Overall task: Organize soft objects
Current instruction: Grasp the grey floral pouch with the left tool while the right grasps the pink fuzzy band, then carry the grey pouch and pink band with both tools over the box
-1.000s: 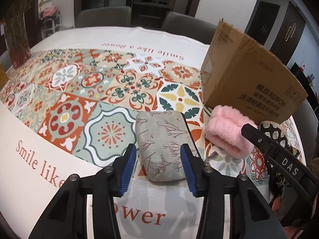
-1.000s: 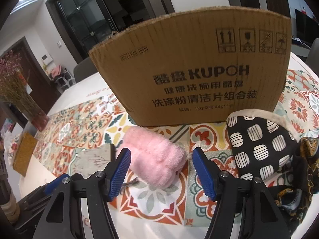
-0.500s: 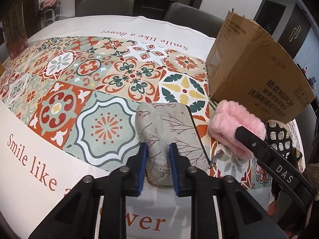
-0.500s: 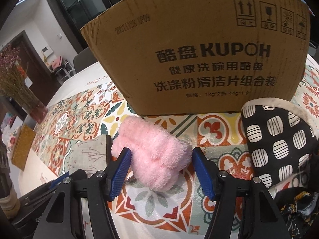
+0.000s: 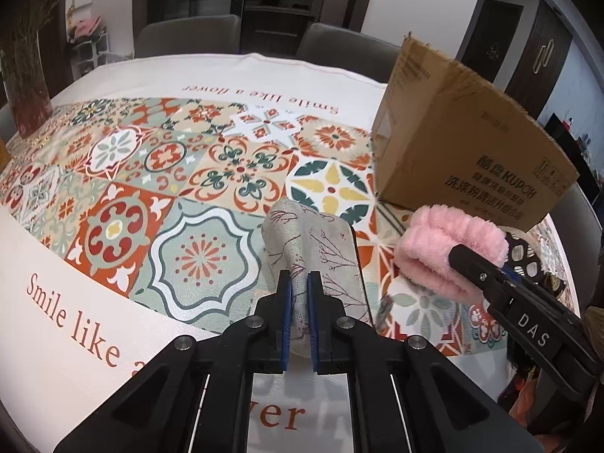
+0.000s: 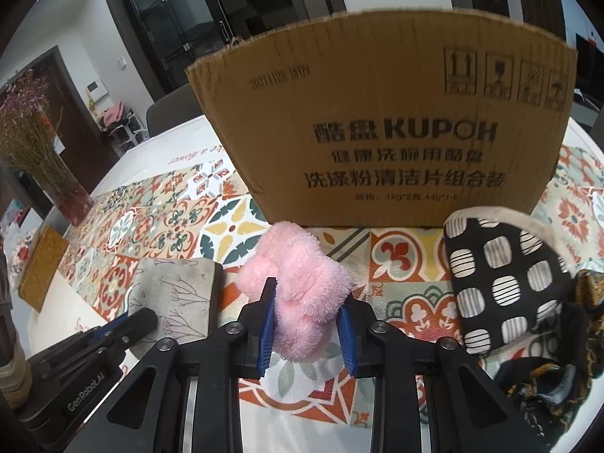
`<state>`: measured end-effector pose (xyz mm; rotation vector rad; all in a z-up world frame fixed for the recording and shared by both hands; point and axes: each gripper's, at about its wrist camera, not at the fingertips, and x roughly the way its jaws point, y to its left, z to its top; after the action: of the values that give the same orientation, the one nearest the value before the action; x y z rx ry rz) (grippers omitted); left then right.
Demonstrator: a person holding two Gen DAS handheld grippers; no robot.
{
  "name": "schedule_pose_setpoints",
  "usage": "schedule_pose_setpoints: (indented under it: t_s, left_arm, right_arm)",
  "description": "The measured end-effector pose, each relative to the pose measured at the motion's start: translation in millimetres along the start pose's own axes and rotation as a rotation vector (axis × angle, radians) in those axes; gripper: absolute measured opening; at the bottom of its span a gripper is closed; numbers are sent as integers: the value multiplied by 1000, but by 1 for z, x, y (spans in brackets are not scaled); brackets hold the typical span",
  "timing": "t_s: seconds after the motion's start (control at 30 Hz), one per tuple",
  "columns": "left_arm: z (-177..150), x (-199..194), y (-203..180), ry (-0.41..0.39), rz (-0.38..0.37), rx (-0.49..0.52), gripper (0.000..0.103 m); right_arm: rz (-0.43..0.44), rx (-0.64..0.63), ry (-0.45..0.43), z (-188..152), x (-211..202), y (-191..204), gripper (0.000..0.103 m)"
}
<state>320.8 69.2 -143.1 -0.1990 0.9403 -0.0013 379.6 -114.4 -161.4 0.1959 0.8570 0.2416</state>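
Observation:
My left gripper (image 5: 299, 302) is shut on the near end of a grey fabric pouch (image 5: 317, 249) printed with branches, bunching its cloth. The pouch also shows in the right wrist view (image 6: 177, 298). My right gripper (image 6: 306, 321) is shut on a fluffy pink cloth (image 6: 298, 283), squeezing its near part between the blue pads. The pink cloth also shows in the left wrist view (image 5: 449, 249), with the right gripper's black finger across it. A brown cardboard box (image 6: 385, 132) stands just behind the pink cloth; it also shows in the left wrist view (image 5: 464, 158).
A black pouch with white striped squares (image 6: 506, 283) lies right of the pink cloth, with a dark patterned scarf (image 6: 547, 389) beside it. A patterned tablecloth (image 5: 188, 173) covers the table. A vase of dried flowers (image 6: 49, 158) and a woven mat (image 6: 41, 264) stand at the far left.
Both grippers have closed: the left from wide open onto the grey pouch, the right from wide open onto the pink cloth. Both views have moved slightly closer to the box.

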Motion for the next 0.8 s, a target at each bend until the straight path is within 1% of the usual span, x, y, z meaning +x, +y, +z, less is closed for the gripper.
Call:
schedule_pose_setpoints:
  t_s: [0.27,0.53,0.8]
  left_arm:
    - [5,-21,-10,-57,-8,30,9]
    - [8,-49,-18,-120,-31,52,9]
    - [12,-78,-29,-190,-50,75,9]
  right_arm:
    - [-13,-26,-40,1,-25,4,30]
    - [-28,-66,-112,3,-61,12,30]
    - [-37,-70,-174,9,-91,13,30]
